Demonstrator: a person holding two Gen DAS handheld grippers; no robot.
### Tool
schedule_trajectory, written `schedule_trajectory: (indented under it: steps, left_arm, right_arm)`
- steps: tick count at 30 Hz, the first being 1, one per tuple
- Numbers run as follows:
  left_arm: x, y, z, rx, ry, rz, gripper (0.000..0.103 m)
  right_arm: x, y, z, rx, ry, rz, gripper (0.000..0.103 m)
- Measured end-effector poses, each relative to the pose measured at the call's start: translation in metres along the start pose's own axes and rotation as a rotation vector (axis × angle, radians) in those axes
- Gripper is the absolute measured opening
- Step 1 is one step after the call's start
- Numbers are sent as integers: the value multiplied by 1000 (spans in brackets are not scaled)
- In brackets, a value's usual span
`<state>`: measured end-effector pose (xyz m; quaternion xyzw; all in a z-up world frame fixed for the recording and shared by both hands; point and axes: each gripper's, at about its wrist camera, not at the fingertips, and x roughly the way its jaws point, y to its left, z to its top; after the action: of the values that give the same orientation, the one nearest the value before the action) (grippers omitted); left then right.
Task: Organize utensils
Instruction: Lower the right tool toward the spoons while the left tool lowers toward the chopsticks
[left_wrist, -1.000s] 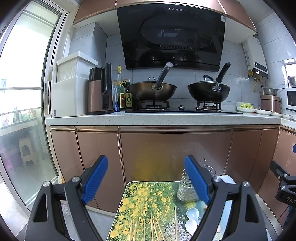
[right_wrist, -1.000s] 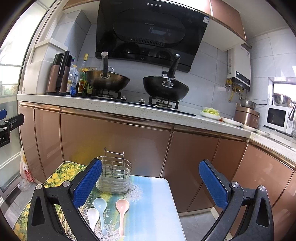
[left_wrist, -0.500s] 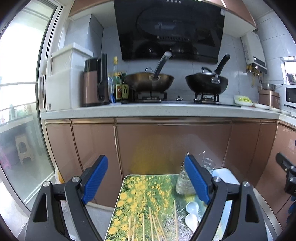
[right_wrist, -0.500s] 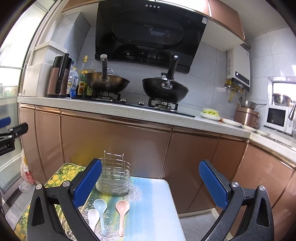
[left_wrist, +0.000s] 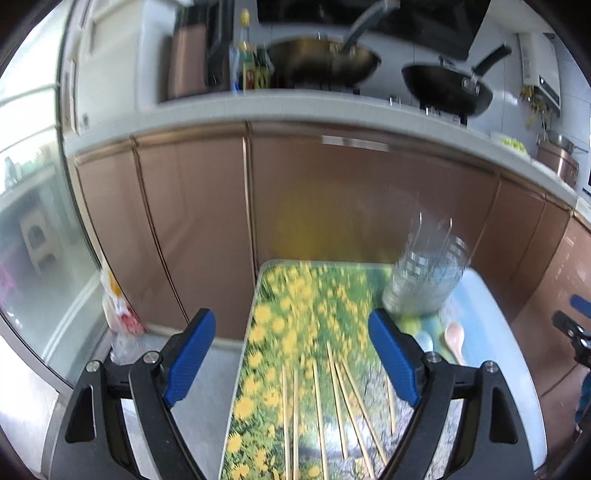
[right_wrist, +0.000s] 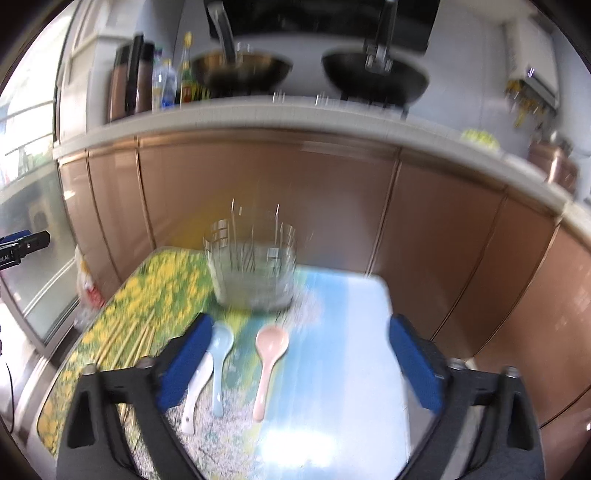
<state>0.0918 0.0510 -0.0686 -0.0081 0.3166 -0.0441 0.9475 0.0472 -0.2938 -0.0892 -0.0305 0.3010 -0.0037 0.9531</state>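
A small table (left_wrist: 491, 332) with a flower-print top holds several wooden chopsticks (left_wrist: 325, 402) side by side, a metal wire utensil holder (left_wrist: 428, 280) at its far edge, and three spoons. In the right wrist view the holder (right_wrist: 255, 269) stands behind a white spoon (right_wrist: 197, 391), a pale blue spoon (right_wrist: 220, 365) and a pink spoon (right_wrist: 267, 365). My left gripper (left_wrist: 291, 365) is open and empty above the chopsticks. My right gripper (right_wrist: 299, 365) is open and empty above the spoons. Both views are blurred.
Copper-coloured kitchen cabinets (left_wrist: 332, 192) stand right behind the table, under a counter with two woks (right_wrist: 373, 79), bottles and a kettle. A glass door (left_wrist: 33, 240) is to the left, with a plastic bag (left_wrist: 118, 317) on the floor beside it.
Both grippers have tilted down and moved forward over the table, so the chopsticks, spoons and holder now fill more of each view. Both stay open and empty.
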Motion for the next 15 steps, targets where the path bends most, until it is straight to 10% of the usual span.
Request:
schedule_trajectory:
  steps: [7,15]
  left_arm:
    - [47,-32,-21,16,171,-160,82]
    - [75,-44,-28,31,229,-167,82]
  right_arm:
    - [78,-18,-19,46,201,236,50]
    - [148,13,-37,9,344,469,32]
